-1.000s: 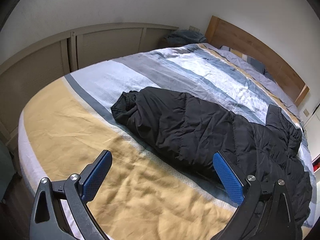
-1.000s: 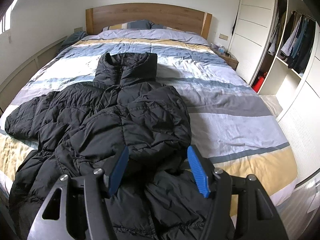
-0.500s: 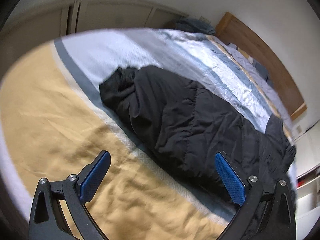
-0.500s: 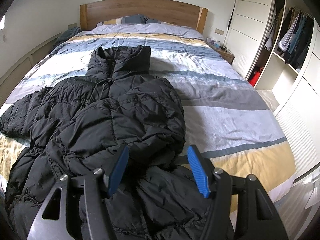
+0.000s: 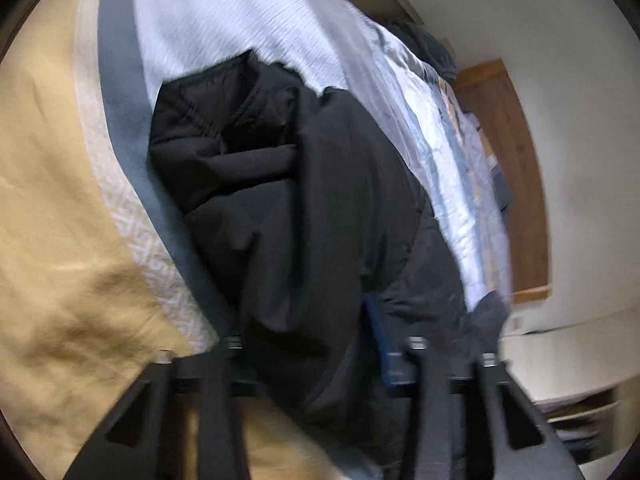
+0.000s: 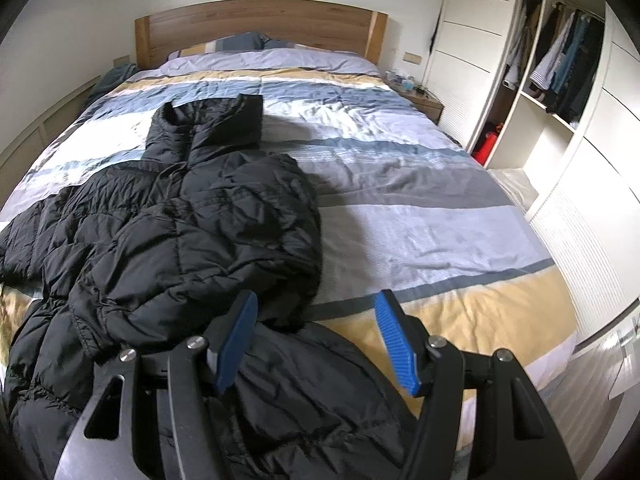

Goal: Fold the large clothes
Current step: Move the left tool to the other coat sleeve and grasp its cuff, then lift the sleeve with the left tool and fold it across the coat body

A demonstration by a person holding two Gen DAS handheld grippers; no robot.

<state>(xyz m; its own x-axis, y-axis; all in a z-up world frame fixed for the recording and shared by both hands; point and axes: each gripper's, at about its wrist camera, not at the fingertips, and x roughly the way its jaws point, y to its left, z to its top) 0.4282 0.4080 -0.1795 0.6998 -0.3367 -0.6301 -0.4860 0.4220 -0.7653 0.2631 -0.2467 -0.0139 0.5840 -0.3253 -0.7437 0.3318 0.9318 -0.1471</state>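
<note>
A black puffer jacket sprawls across the left half of a striped duvet, its sleeve at nine o'clock near the bed's edge. The left gripper is closing, sleeve fabric between its jaws; the right gripper hangs apart over the hem. An open wardrobe stands at two o'clock. No lettering is legible.

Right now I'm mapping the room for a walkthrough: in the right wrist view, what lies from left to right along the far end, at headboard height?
Wooden headboard → nightstand → white closed wardrobe doors → open wardrobe with hanging clothes.
</note>
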